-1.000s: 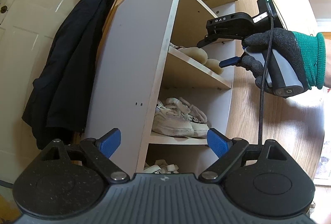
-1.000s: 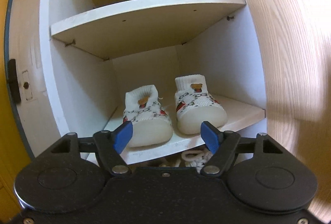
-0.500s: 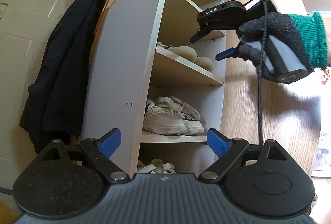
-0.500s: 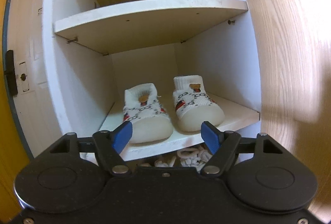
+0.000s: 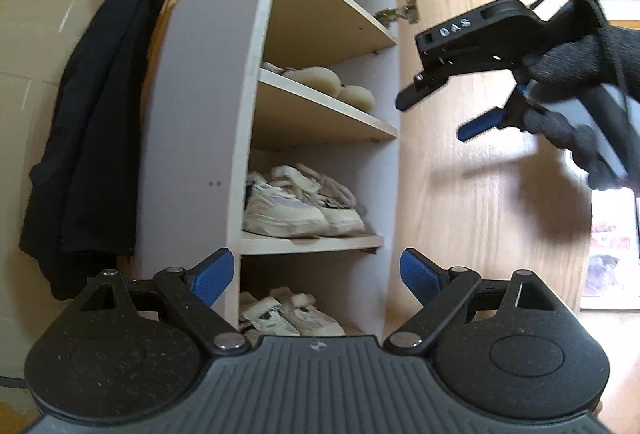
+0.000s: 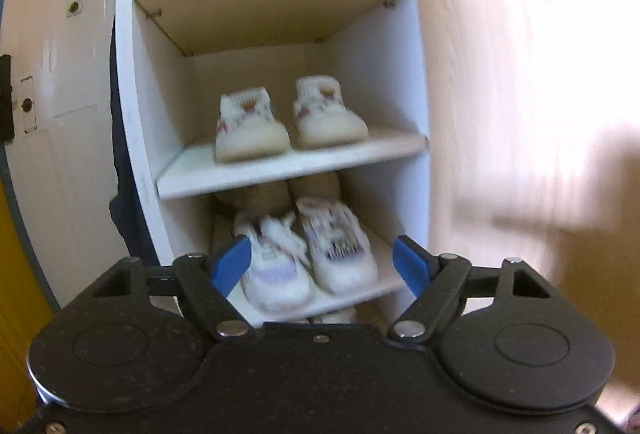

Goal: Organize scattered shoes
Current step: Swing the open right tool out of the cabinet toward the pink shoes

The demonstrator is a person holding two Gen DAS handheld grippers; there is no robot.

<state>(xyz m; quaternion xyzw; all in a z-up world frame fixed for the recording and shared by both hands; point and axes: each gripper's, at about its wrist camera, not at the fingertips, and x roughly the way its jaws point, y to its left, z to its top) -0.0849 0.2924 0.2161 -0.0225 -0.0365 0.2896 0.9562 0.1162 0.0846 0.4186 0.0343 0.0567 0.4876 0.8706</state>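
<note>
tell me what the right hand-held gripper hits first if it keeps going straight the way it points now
Probably the white sneakers on the cabinet shelf: they sit framed between the open right hand-held gripper's fingers. Blur makes depth uncertain.

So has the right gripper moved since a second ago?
Yes. The right gripper has backed away from the cabinet and dropped: the lower shelf's white sneakers now show between its empty jaws, which have just been opening.
</note>
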